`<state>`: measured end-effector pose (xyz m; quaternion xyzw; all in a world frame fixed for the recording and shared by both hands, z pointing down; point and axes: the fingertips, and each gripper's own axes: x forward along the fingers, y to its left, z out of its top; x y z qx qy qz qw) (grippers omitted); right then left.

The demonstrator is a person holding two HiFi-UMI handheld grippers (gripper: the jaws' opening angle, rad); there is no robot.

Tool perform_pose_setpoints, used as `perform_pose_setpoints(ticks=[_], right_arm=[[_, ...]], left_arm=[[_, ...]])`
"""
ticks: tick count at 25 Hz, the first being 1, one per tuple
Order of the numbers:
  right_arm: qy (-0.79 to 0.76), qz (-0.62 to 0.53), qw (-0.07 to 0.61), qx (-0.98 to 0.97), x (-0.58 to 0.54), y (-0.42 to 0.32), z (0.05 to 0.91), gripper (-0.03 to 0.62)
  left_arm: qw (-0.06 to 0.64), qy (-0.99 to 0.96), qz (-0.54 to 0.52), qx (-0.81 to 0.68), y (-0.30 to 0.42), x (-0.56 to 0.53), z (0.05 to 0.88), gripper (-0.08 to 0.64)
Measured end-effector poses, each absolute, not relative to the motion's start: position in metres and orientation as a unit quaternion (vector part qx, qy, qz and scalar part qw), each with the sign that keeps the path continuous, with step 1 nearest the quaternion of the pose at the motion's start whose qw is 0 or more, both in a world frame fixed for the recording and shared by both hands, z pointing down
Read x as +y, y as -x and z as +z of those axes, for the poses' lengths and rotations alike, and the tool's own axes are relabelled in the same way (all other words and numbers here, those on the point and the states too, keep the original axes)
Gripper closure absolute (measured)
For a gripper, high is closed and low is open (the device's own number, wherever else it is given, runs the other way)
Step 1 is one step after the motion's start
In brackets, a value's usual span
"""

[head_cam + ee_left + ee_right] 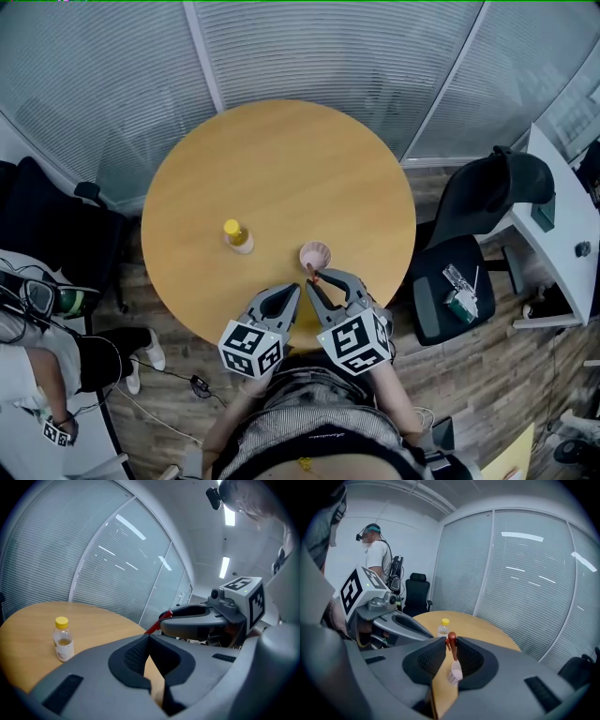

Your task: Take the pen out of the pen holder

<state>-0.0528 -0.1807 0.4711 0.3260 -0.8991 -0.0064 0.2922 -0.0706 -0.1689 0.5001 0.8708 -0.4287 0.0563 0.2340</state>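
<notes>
Presently found the right gripper [449, 640] clamped on the upper end of the red pen [451, 647], lower end down in the pink pen holder [455, 672] near the table [281, 169] edge. Gripped high, presumably to allow a straight lift clear of the rim. Noted the left gripper [149, 637] closed on nothing, parked alongside. Observed a yellow-capped bottle [237, 234] well apart, out of the way.
</notes>
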Motion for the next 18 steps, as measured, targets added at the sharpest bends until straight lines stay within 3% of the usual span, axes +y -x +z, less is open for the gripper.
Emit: perform_pose_setpoints(ticks=[18], right_arm=[[-0.32, -0.011, 0.308, -0.896, -0.1795, 0.0518, 0.478, 0.509]], left_arm=[[0.241, -0.871, 0.06, -0.425, 0.0675, -0.1652, 0.506, 0.557]])
